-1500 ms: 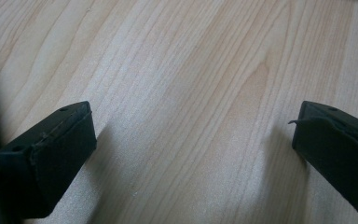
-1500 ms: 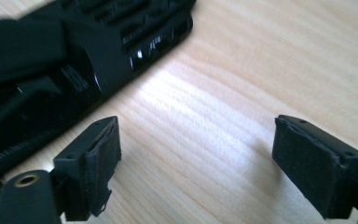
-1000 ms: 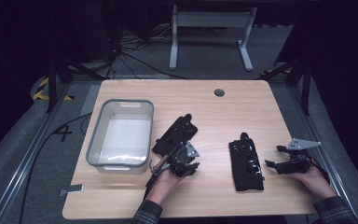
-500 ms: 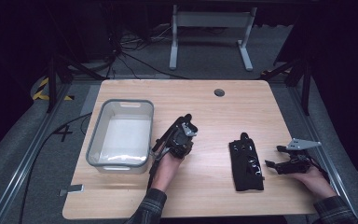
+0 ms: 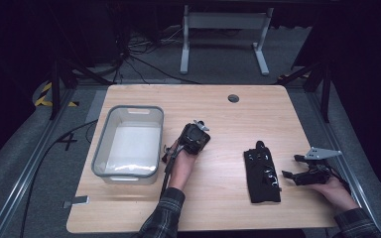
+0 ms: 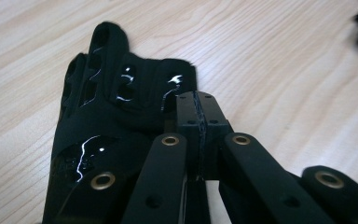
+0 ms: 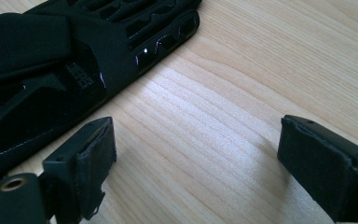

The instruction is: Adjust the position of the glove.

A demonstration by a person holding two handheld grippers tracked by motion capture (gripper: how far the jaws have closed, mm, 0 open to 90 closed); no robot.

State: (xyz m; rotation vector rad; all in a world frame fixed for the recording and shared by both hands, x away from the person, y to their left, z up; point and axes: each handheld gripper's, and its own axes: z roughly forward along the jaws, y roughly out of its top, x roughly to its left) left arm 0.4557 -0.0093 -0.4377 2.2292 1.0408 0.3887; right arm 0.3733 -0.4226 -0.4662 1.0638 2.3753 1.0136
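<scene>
Left gripper (image 6: pixel 198 109) has its jaws pinched tight on the glove (image 6: pixel 116 121), which lies just beside them. Right gripper (image 7: pixel 196 163) sits wide open, empty. I'd lift slowly toward the bin (image 5: pixel 101 148).

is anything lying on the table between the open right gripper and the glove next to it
Nothing visible. The right gripper sits open just beside the right-hand glove, with bare wood of the table between its jaws and the glove's edge.

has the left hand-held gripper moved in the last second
Yes. In the high view the left hand-held gripper has gone up the table, away from the person, along the clear bin, and is now shut on the left glove.
</scene>
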